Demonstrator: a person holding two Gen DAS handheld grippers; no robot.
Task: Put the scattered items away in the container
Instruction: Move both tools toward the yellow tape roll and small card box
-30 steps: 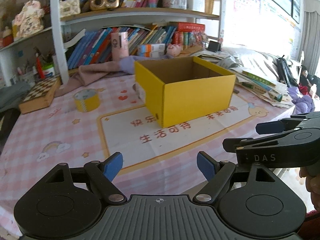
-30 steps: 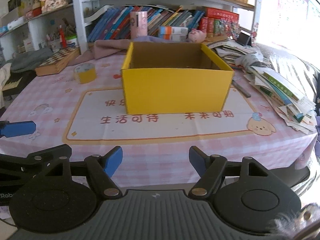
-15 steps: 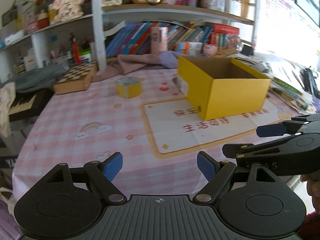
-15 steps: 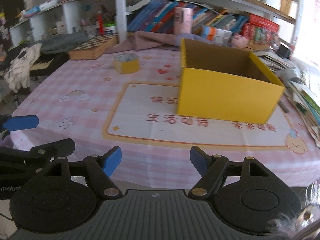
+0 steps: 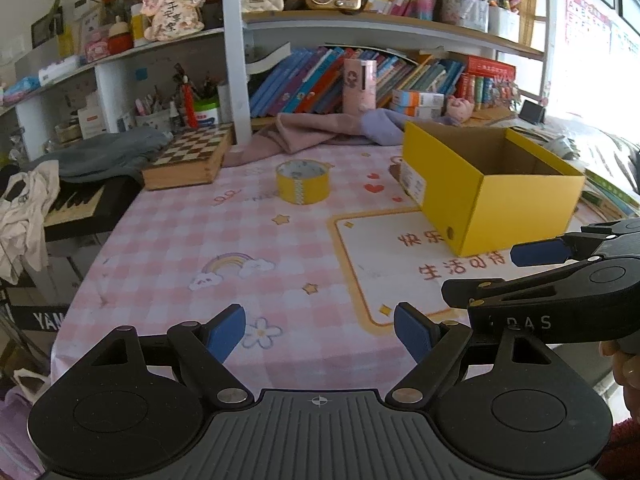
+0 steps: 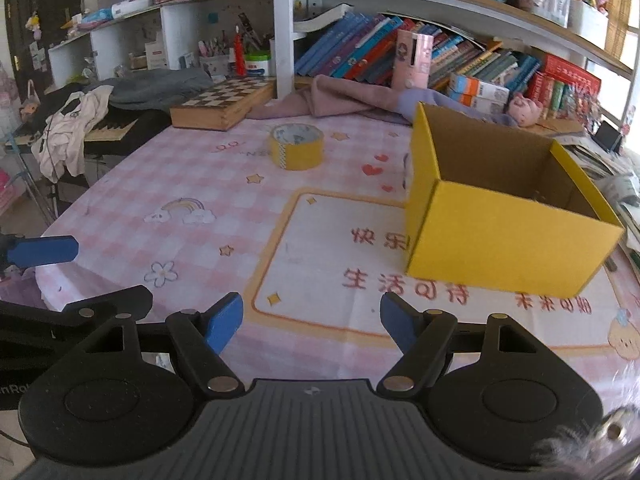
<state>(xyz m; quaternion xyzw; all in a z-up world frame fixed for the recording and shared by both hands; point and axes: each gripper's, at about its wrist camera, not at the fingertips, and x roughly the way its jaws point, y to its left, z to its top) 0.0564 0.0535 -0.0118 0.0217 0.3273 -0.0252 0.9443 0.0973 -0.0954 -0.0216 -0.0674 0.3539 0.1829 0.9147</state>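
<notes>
So far, nothing is held. The left gripper [image 5: 320,332] is seen with its blue pads spread and only the checked cloth of the desk [image 5: 192,240] between them; the right gripper [image 6: 312,322] is likewise released and empty. Both are kept low at the near edge of the desk, side by side, well short of anything to be tidied.

The one loose item that can be made out on the cloth is the yellow tape roll [image 5: 303,182], lying flat with its hole facing up, near the chess box [image 5: 188,158] and some way left of the yellow cardboard box [image 5: 492,184]. The box stands open and, as far as its interior can be seen, empty.

Several risks can be judged from here. The roll is wide and smooth-sided, so it could be squeezed out of the pads if it is taken off-centre, or the pads might not span it at all; a grasp across the wall, through the hole, would likely be safer. The light cardboard box could be shoved or tipped if its near wall is clipped during a drop. With the two grippers so close together, a collision between them is possible if both are sent toward the roll.
</notes>
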